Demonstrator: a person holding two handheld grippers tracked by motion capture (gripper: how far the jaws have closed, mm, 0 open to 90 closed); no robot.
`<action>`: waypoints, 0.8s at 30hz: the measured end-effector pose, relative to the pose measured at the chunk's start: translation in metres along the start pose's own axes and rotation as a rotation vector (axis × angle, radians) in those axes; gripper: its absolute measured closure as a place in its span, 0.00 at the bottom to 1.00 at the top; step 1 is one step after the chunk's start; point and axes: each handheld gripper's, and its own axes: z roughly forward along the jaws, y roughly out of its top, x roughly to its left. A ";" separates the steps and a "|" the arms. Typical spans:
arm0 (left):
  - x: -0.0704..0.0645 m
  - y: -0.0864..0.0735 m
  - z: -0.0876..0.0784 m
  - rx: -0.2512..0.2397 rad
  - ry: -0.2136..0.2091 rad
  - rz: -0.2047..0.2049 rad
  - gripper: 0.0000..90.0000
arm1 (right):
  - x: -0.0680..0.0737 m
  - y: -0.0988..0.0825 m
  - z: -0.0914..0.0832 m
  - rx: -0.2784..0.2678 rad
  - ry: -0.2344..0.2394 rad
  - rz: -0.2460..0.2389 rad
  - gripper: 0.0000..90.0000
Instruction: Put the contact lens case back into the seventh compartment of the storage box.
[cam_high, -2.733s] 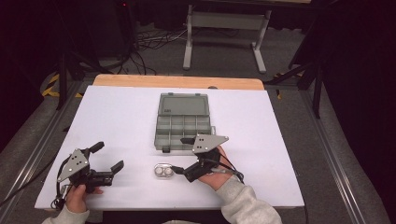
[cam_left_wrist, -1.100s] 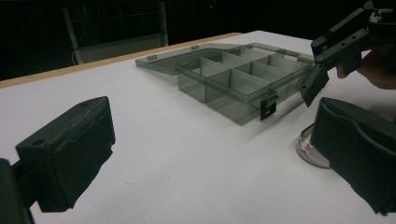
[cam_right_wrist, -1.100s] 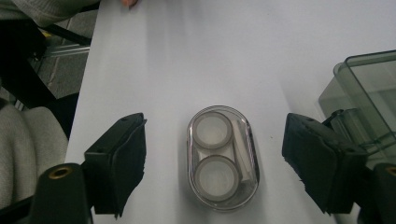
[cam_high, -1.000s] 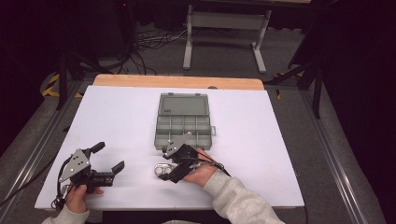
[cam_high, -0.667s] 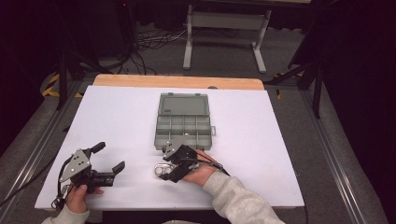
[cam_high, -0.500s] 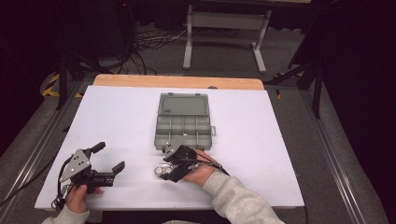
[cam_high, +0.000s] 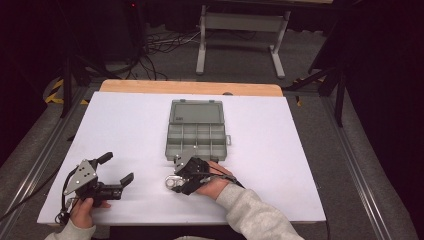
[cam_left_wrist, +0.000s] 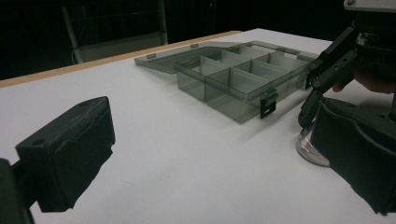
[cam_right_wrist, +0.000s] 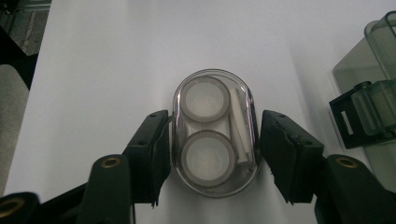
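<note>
A small clear oval case (cam_right_wrist: 205, 100) with two round white-rimmed wells lies on the white table (cam_high: 125, 125), just in front of an open grey compartment box (cam_high: 197, 142). My right gripper (cam_right_wrist: 212, 140) points down over the case. Its jaws have just been closing, and their pads now press against the case's two long sides. In the high view the case (cam_high: 170, 183) peeks out at the left of the right gripper (cam_high: 179, 181). My left gripper (cam_high: 118, 167) rests at the table's front left, open and with nothing between its jaws.
The box's lid (cam_high: 196, 111) lies flat behind its compartments, and a latch (cam_right_wrist: 355, 116) sticks out close to the right jaw. A wooden strip (cam_high: 190, 87) edges the far side of the table. Bare white surface spreads left and right of the box.
The right gripper came in from the right, lowered over the oval case and narrowed its jaws onto the case's sides. The left gripper has stayed where it was.
</note>
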 end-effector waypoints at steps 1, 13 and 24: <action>0.000 0.000 0.000 0.000 0.000 0.000 0.01 | 0.000 0.000 0.000 0.004 -0.003 -0.006 0.51; 0.000 0.000 0.000 0.000 0.002 -0.002 0.01 | 0.002 0.000 0.000 0.016 -0.013 -0.024 0.55; 0.000 0.000 0.000 0.001 0.003 -0.001 0.01 | 0.002 0.001 0.000 0.015 -0.014 -0.023 0.55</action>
